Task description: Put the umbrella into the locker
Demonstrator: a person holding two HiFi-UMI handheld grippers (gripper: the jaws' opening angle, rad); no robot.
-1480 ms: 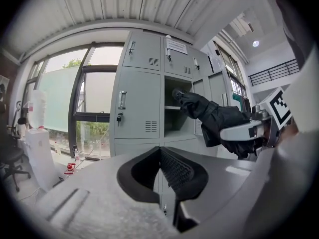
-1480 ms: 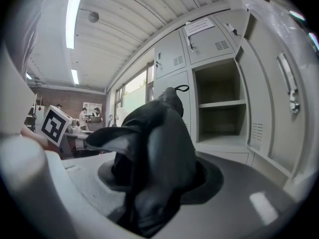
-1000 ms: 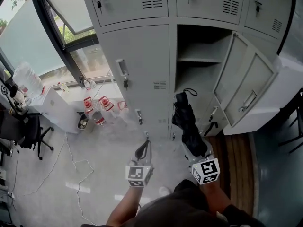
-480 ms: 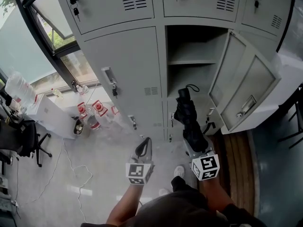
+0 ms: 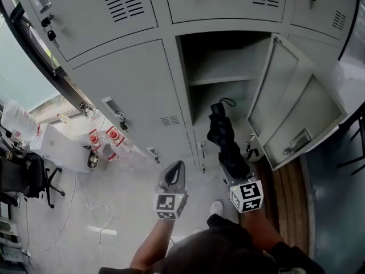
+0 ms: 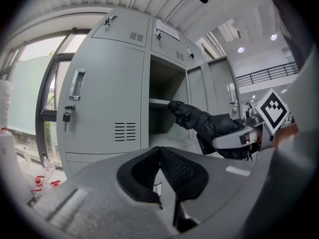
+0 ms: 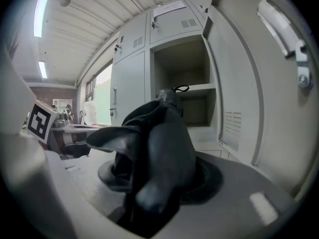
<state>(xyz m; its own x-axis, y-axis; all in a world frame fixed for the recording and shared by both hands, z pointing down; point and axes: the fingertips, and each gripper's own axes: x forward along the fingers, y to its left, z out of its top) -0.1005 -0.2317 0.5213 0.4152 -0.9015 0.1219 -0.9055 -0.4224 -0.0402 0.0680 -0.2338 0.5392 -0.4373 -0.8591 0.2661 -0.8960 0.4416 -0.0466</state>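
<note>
A folded black umbrella [image 5: 223, 135] points up toward the open locker [image 5: 228, 53], its strap end just below the inner shelf [image 5: 219, 79]. My right gripper [image 5: 234, 167] is shut on its lower part. In the right gripper view the umbrella [image 7: 159, 133] fills the space between the jaws, with the open locker [image 7: 182, 68] straight ahead. My left gripper [image 5: 174, 173] is shut with nothing in it, to the left of the umbrella and in front of the closed door beside the opening. The left gripper view shows the umbrella [image 6: 204, 123] reaching toward the locker [image 6: 162, 83].
The locker's door [image 5: 291, 113] stands swung open to the right. Closed locker doors [image 5: 131, 90] flank the opening. On the floor at left are red-labelled bottles [image 5: 108, 137], a white cable [image 5: 98, 210] and an office chair [image 5: 28, 176]. A shoe [image 5: 215, 208] shows below.
Both grippers and the head have come closer to the lockers. The umbrella's top now lies nearer the open compartment. Neither gripper's jaws have changed.
</note>
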